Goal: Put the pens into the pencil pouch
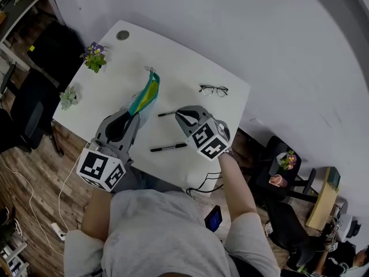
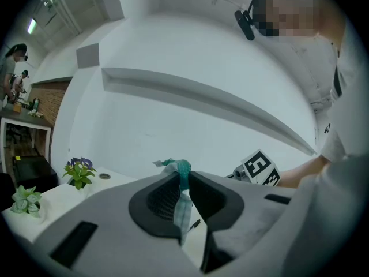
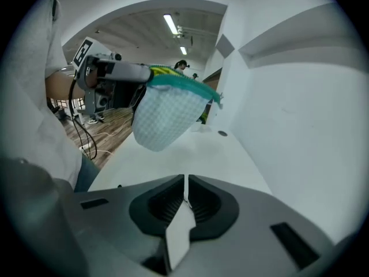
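My left gripper (image 1: 128, 115) is shut on one edge of the pencil pouch (image 1: 147, 94), a teal and yellow pouch with white mesh sides, and holds it above the white table (image 1: 115, 79). Its teal rim and mesh (image 2: 182, 203) show pinched between the pads. In the right gripper view the pouch (image 3: 164, 117) hangs from the left gripper (image 3: 141, 74). Two black pens lie on the table: one (image 1: 168, 148) near the front edge, one (image 1: 166, 113) partly hidden under my right gripper (image 1: 180, 115). That gripper (image 3: 185, 189) tilts down over the table, jaws together with nothing seen between them.
Black-framed glasses (image 1: 214, 89) lie at the table's right. A potted purple flower (image 1: 94, 56) and a small green plant (image 1: 68, 97) stand along the left edge, with a cable grommet (image 1: 123, 35) at the far corner. Dark chairs (image 1: 34, 91) stand left of the table.
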`<state>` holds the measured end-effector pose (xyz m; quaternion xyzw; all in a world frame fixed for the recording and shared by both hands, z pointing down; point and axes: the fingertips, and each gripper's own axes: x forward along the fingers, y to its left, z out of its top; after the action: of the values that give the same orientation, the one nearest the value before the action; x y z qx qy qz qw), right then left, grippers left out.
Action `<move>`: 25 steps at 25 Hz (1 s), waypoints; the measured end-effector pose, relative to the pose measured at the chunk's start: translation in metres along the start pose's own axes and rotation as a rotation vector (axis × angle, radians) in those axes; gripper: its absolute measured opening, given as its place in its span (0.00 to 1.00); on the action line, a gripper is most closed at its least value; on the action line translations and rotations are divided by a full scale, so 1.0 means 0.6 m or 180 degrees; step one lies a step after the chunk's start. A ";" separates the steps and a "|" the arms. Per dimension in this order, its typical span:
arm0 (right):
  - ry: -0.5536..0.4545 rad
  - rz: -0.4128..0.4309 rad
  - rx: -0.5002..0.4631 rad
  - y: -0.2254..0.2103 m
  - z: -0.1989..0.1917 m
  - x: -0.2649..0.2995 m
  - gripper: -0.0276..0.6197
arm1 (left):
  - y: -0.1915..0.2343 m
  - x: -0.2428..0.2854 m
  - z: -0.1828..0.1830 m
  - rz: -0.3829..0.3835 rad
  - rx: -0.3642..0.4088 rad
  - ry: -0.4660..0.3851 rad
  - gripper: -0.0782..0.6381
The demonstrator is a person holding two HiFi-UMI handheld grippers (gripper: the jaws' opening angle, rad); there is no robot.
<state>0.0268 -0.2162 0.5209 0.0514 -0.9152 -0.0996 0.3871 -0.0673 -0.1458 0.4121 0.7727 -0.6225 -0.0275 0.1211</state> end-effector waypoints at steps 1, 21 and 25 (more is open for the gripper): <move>0.0063 0.0097 -0.0065 0.005 -0.005 0.013 0.10 | 0.003 -0.001 -0.001 0.0016 -0.0009 0.0003 0.20; 0.1220 0.1274 -0.1027 0.047 -0.097 0.190 0.22 | 0.060 0.002 -0.024 0.0101 -0.0167 0.0145 0.20; 0.1324 0.1370 -0.1078 0.050 -0.109 0.206 0.22 | 0.071 0.001 -0.030 0.0134 -0.0183 0.0175 0.20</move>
<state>-0.0123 -0.2177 0.6585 -0.1886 -0.7770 -0.1536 0.5806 -0.1044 -0.1517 0.4392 0.7560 -0.6341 -0.0216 0.1609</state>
